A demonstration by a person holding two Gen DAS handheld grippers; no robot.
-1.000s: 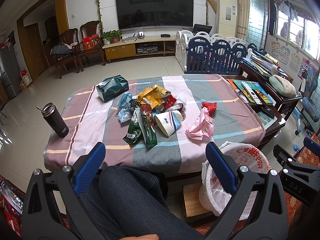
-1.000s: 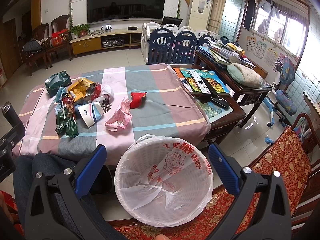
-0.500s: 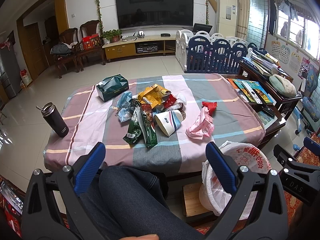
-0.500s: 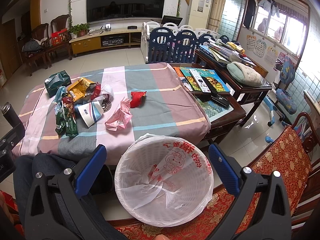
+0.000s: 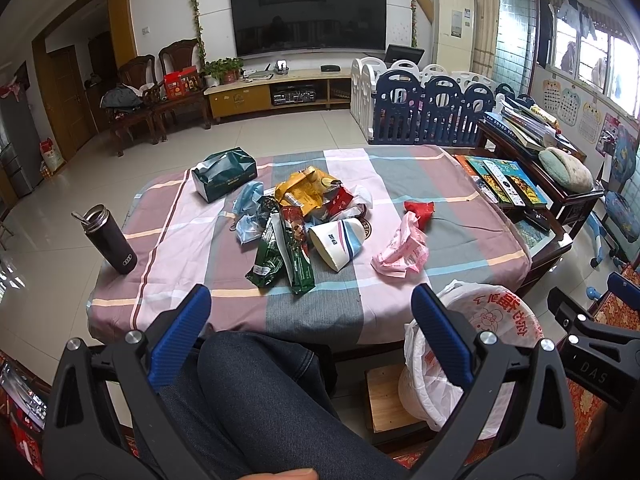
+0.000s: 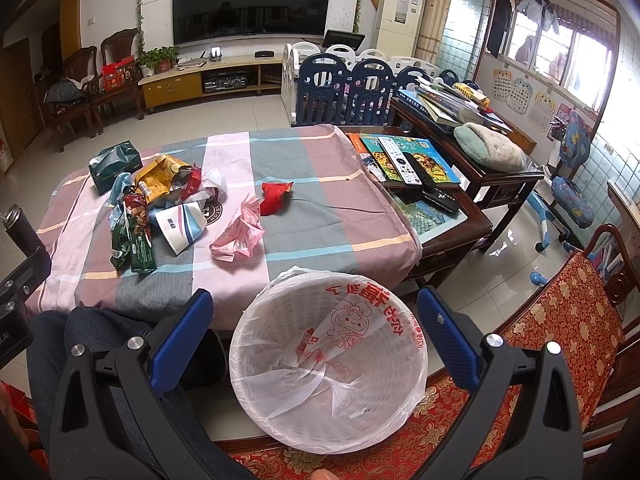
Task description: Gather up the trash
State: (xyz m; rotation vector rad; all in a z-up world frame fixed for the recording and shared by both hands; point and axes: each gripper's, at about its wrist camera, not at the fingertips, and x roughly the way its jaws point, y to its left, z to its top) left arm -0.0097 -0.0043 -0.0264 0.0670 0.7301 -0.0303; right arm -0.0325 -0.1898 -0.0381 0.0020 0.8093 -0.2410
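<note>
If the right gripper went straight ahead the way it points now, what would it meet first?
Probably the lined waste basket: the open right gripper frames its mouth directly ahead, and nothing shows between them. The cloth-covered table lies beyond. Depth is uncertain through the fisheye.

The person's leg [image 5: 256, 408] is covering the near edge of the worktop [image 5: 320, 312] in the left wrist view, and the picture's bottom edge is cutting the leg off. The left gripper's right finger [image 5: 436, 336] is hiding part of the lined bin [image 5: 492, 320] beside the worktop. The pile of wrappers [image 5: 296, 216] is overlapping itself, so the pieces underneath are staying out of sight. Print on the paper cup [image 5: 336, 240] within that pile is too small to read. In the right wrist view the flask [image 6: 18, 228] left of the pile is running off the picture's edge.
</note>
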